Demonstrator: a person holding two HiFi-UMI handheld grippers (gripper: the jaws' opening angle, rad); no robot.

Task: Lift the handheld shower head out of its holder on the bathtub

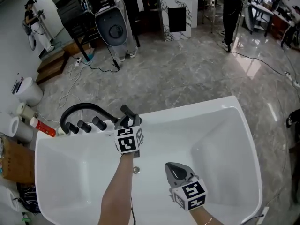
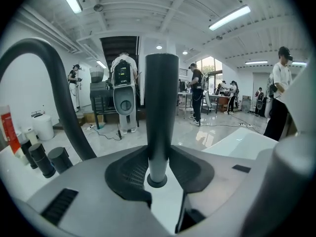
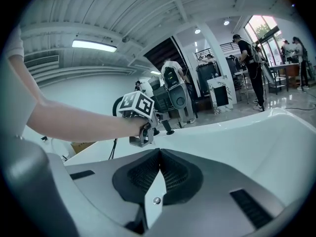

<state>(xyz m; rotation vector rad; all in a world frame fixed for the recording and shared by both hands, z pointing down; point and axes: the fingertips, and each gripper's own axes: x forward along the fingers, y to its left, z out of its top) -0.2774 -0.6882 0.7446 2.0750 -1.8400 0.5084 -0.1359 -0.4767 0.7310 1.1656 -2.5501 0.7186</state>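
The handheld shower head is a black rod standing upright on the white bathtub's rim, just right of the black knobs. My left gripper reaches to it from inside the tub. In the left gripper view the rod stands between the pads and my left gripper is shut on its lower part. My right gripper hovers over the tub's inside, to the right of and nearer than the left. Its jaws are shut with nothing in them. The right gripper view also shows the left gripper and the forearm behind it.
A black arched faucet and three black knobs stand on the rim left of the shower head. The drain lies in the tub floor. Bottles and white containers crowd the floor at left. Cables and people are farther off.
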